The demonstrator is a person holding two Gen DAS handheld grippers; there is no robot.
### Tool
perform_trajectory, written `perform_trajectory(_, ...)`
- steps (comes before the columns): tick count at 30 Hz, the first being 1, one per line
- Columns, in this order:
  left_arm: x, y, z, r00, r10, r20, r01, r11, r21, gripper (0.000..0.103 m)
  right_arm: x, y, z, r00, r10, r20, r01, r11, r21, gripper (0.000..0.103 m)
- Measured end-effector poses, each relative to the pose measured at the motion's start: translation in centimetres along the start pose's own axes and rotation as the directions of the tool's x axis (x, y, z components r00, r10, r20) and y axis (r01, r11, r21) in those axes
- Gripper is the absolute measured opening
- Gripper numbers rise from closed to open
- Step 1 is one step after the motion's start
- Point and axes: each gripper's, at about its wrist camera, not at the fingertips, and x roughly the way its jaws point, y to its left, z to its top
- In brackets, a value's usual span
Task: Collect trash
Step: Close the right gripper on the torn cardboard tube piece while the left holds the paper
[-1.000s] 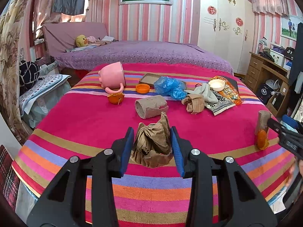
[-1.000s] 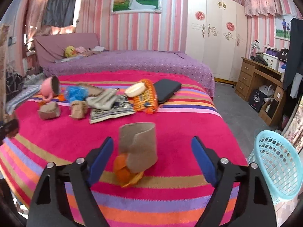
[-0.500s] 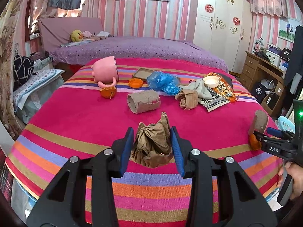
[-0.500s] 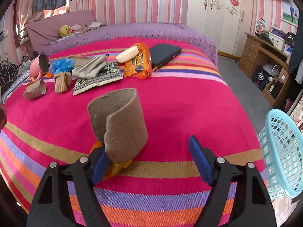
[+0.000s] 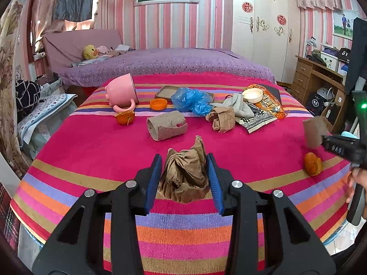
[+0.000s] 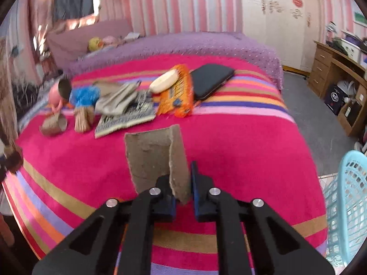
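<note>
My left gripper (image 5: 183, 180) is shut on a crumpled brown paper wad (image 5: 184, 174), held over the striped bedspread (image 5: 91, 151). My right gripper (image 6: 182, 183) is shut on a flattened cardboard tube (image 6: 156, 158) and holds it above the bed; the tube also shows at the right of the left wrist view (image 5: 315, 131). An orange peel (image 5: 312, 163) lies on the bed below it. Another cardboard tube (image 5: 166, 126), a folded brown paper (image 5: 221, 119), a blue plastic bag (image 5: 190, 100) and an orange snack wrapper (image 5: 270, 105) lie farther back.
A light blue trash basket (image 6: 346, 208) stands on the floor at the bed's right. A pink mug (image 5: 121, 91), an orange lid (image 5: 158, 103), a small orange fruit (image 5: 125, 117), a white bowl (image 5: 252, 95), a grey cloth (image 5: 240, 106) and a black tablet (image 6: 211, 80) lie on the bed.
My right gripper has closed on the cardboard tube and lifted it off the orange peel, which stays on the bed. My left gripper keeps hold of the paper wad.
</note>
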Motion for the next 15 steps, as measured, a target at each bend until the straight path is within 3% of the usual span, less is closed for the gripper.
perform_trajectory(10,0.7,-2.4,1.5,1.0,-0.006,-0.002,0.006,0.999,0.033,0.038,-3.4,-1.8,0.3,0.995,-0.007,0.1,0.009,1.0,-0.017,0.008)
perform_trajectory(15,0.1,-6.4,3.2,0.998,-0.034,0.044,0.031,0.997,0.073,0.038,-5.4,-4.9,0.2,0.991,-0.032,0.133,0.03,0.999,0.016,0.008)
